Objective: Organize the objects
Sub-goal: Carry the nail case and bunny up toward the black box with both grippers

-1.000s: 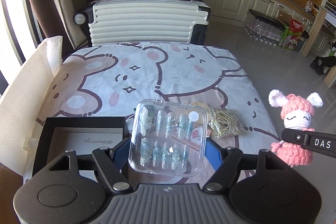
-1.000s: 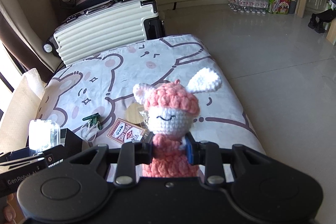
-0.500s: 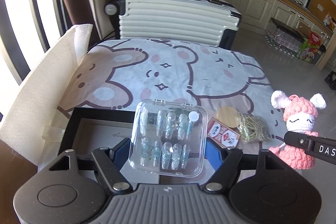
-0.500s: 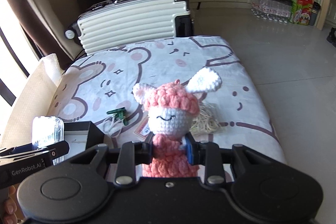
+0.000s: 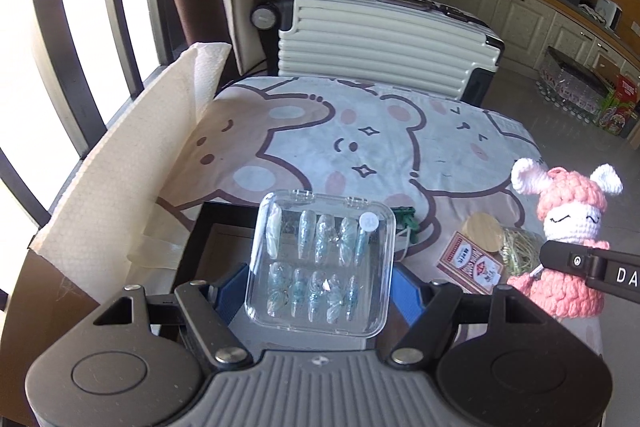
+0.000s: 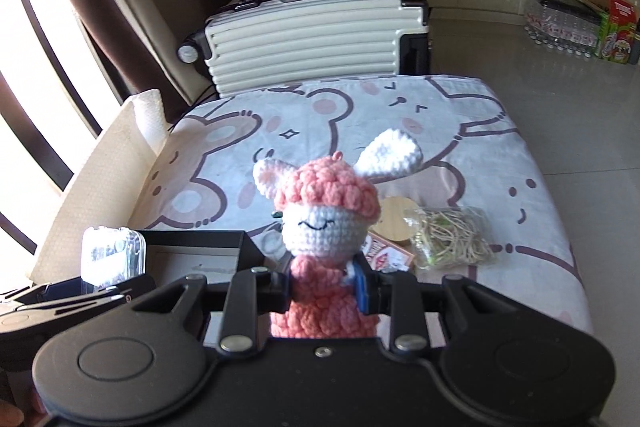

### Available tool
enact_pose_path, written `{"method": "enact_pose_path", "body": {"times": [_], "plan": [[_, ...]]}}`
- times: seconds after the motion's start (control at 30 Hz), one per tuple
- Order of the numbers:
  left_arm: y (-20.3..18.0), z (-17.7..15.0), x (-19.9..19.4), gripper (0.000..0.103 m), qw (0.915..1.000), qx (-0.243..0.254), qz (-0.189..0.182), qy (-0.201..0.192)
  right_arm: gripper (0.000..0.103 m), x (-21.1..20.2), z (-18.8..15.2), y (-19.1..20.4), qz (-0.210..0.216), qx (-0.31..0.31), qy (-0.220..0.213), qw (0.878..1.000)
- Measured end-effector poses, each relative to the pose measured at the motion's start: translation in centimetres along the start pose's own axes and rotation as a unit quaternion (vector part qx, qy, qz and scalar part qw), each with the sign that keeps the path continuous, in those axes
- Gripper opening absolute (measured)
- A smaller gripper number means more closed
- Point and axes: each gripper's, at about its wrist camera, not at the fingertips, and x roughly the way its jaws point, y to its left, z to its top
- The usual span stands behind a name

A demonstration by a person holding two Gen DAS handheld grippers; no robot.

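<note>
The clear nail case (image 5: pixel 320 263) sat clamped in the left tongs (image 5: pixel 320 291), low centre of frame, right over the black tray (image 5: pixel 192 247). The crochet bunny (image 6: pixel 324 227) was pinched in the right tongs (image 6: pixel 324 287). I'd lower the case flat, clear of the tray's wall; free tabletop (image 5: pixel 380 147) lay beyond.

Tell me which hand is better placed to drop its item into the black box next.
Left, probably. The left gripper holds the clear nail case right above the black box, while the right gripper holds the crochet bunny off beside the box.
</note>
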Motion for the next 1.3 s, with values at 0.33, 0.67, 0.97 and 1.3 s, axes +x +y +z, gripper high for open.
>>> {"method": "enact_pose_path", "body": {"times": [0.33,0.67,0.97,1.3], "plan": [[2.6,0.3,-0.8,0.075,0.9997,-0.009,0.02,-0.002,0.03,0.5,0.2,3.6,0.038,-0.017,0.004,0.999],[4.3,0.5,-1.4,0.075,0.9991,-0.024,0.036,-0.003,0.03,0.7,0.3,5.9,0.075,-0.022,0.007,0.997],[4.2,0.5,-1.6,0.075,0.9988,-0.015,0.045,-0.006,0.03,0.0,0.2,7.9,0.111,-0.025,0.004,0.994],[6.0,1.3,-1.9,0.075,0.9981,-0.03,0.052,-0.012,0.03,0.8,0.0,8.2,0.136,-0.002,0.018,0.99]]}}
